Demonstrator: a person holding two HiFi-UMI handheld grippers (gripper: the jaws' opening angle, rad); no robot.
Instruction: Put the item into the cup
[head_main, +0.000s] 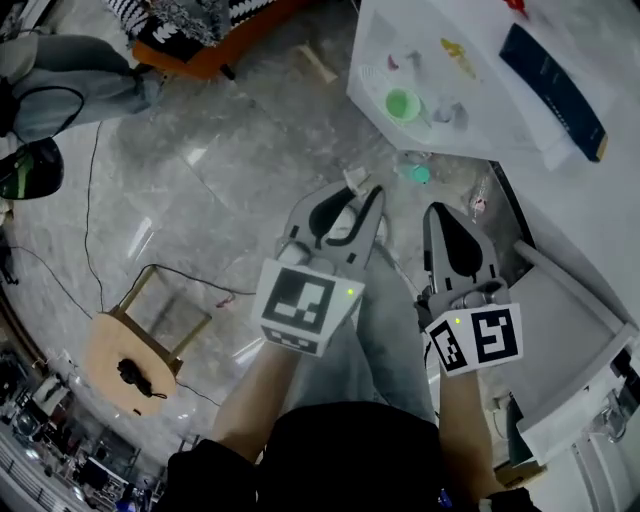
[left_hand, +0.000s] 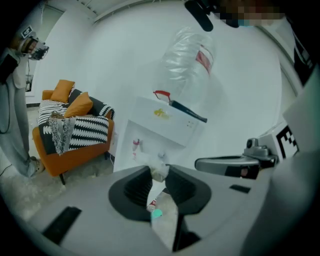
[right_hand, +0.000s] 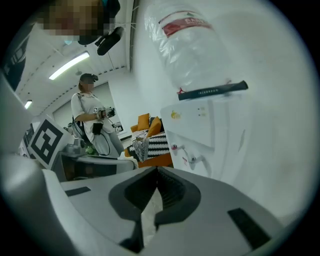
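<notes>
My left gripper (head_main: 363, 192) is shut on a small whitish crumpled item (head_main: 352, 180), pinched at the very tips of the jaws. In the left gripper view the item (left_hand: 159, 173) sits between the dark pads, in front of the water dispenser (left_hand: 159, 131). A green cup (head_main: 402, 104) stands in the dispenser's tap recess, ahead and to the right of both grippers. My right gripper (head_main: 437, 211) hangs beside the left one, shut with nothing in it; its jaws (right_hand: 156, 173) meet edge to edge.
The white water dispenser (head_main: 470, 90) carries a clear bottle (left_hand: 187, 62). A small teal thing (head_main: 418, 173) lies on the marble floor at its foot. A wooden stool (head_main: 135, 352) stands at lower left, an orange sofa (left_hand: 70, 127) beyond. A person (right_hand: 92, 125) stands far off.
</notes>
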